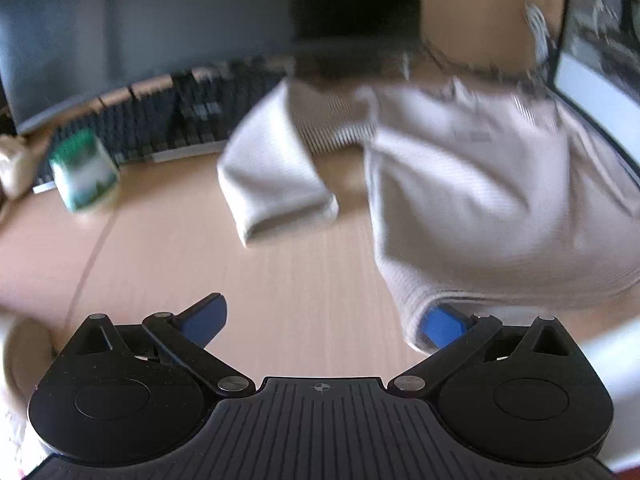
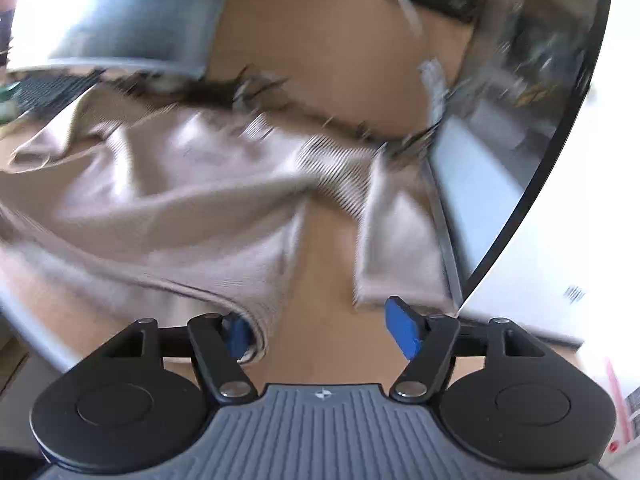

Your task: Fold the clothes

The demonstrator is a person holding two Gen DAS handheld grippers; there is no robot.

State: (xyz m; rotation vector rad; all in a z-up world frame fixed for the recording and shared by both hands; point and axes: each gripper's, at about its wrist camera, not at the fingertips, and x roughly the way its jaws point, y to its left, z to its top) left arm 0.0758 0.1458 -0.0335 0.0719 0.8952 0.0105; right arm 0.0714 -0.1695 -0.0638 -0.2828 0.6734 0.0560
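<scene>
A pale beige T-shirt (image 1: 480, 200) lies spread on the wooden desk (image 1: 260, 280), collar away from me, one short sleeve (image 1: 276, 176) stretched to the left. My left gripper (image 1: 324, 320) is open, and the shirt's lower left hem corner drapes over its right pad (image 1: 442, 326). In the right wrist view the same shirt (image 2: 180, 200) lies blurred, with its other sleeve (image 2: 396, 248) to the right. My right gripper (image 2: 320, 332) is open, and the hem's corner lies against its left pad (image 2: 238, 338).
A dark keyboard (image 1: 168, 124) and a monitor (image 1: 120, 28) stand behind the shirt. A green and white container (image 1: 84, 168) sits at the left. A second screen (image 2: 520, 120) stands at the desk's right edge. Both views are motion-blurred.
</scene>
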